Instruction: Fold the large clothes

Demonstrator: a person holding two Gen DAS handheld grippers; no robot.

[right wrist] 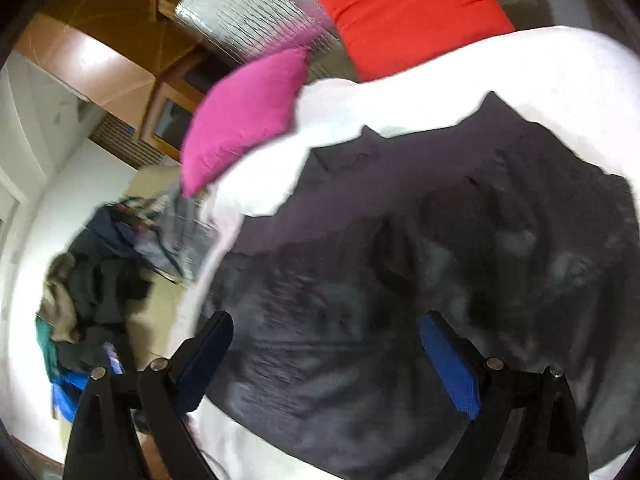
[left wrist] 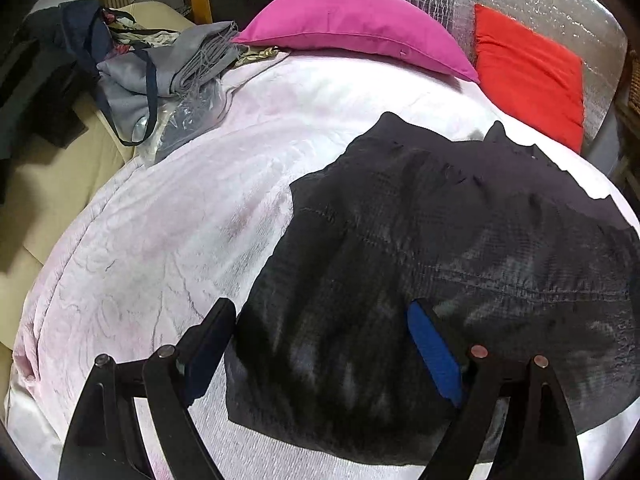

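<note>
The left gripper [left wrist: 322, 344], black with blue pads, was pointed down at a slant over the bed. Its jaws were spread wide, and nothing was pinched between them. The right gripper [right wrist: 326, 350], made the same way, was also tipped down, and its jaws were wide apart too, with nothing squeezed by the pads.

A big dark grey piece of clothing with stitched lines [left wrist: 440, 248] was spread out on a soft, pale pink blanket [left wrist: 168, 232]. In the left wrist view, the cloth's left edge was seen just inside the left finger, and the right finger [left wrist: 434, 354] was seen over the cloth itself. Whether the fingers touched the cloth could not be told. In the right wrist view, which was blurred, the same clothing [right wrist: 420, 264] was seen between and past both fingers, with its near left corner close beside the left finger [right wrist: 204, 354].

The far edge of the clothing was bumpy, with small points sticking up. Bare blanket was left open on the left of the clothing and along its near edge. A bright pink pillow [left wrist: 352, 28] and a red cushion [left wrist: 528, 76] were lying at the far end, well apart from the clothing. A pile of grey and dark blue clothes [left wrist: 160, 72] was heaped at the far left corner.
</note>
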